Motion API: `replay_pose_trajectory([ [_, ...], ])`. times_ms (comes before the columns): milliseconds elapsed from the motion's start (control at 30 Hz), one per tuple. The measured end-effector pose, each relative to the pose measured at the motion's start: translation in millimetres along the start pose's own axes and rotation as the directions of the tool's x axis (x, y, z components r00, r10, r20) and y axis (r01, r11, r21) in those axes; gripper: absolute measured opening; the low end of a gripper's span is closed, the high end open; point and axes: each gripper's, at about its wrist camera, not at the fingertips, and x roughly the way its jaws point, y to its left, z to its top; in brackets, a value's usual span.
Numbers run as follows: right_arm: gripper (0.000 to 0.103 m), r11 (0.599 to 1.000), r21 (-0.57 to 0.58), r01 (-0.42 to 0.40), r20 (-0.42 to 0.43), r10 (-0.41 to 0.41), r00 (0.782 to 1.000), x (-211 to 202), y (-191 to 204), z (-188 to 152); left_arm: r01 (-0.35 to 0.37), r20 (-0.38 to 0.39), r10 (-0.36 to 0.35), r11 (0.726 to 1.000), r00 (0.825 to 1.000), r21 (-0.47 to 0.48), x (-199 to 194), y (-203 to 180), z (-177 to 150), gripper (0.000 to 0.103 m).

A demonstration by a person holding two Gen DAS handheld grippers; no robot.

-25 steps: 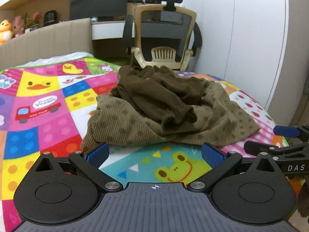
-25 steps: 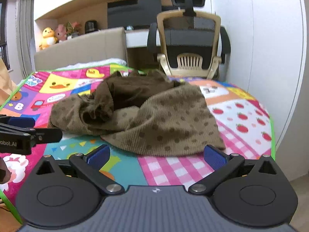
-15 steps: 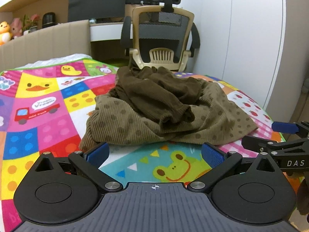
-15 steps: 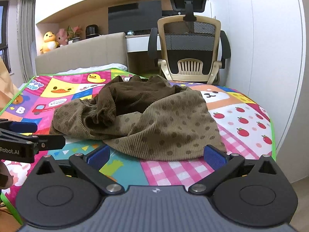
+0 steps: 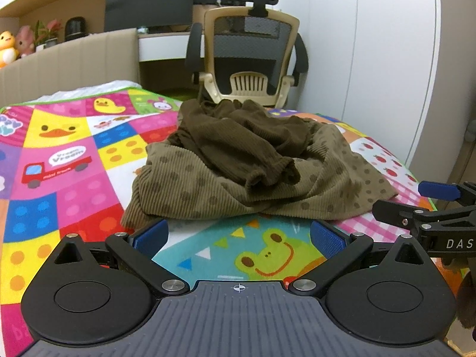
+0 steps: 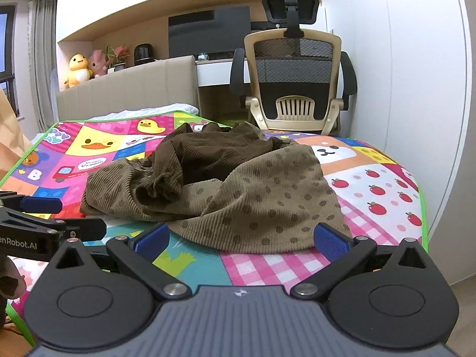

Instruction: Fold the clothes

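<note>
— Progress check: how far along do we stand?

— We judge ourselves at the very start. The brown garment (image 6: 238,190) lies in a crumpled heap in the middle of the patchwork play mat (image 5: 59,160) that covers the bed: a dotted, ribbed olive part spreads underneath, and a darker ribbed sleeve (image 5: 247,154) is bunched on top. No fold shows anywhere.

— Do we hold any cloth?

— No. The left gripper (image 5: 239,235) hovers just short of the heap's near edge, its blue pads spread wide with only the frog panel (image 5: 261,255) between them. The right gripper (image 6: 241,238) is likewise spread; its pads flank the near hem of the dotted cloth, but whether they touch it we cannot tell. Each gripper appears at the edge of the other's view, so we stand side by side at the near end of the mat.

— What remains?

— By our judgement, everything: we must pull the sleeve free, flatten the garment, then make the folds. An office chair (image 6: 294,80) stands beyond the bed's far end, well apart from the work.
</note>
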Motion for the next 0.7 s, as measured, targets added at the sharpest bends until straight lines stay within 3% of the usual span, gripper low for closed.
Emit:
replay_pose_trajectory([
  [700, 0.103, 1.0, -0.008, 0.002, -0.014, -0.003, 1.0, 3.4, 2.8, 0.3, -0.002, -0.01, 0.002, 1.0, 1.0, -0.013, 1.4, 2.9, -2.1, 0.103],
])
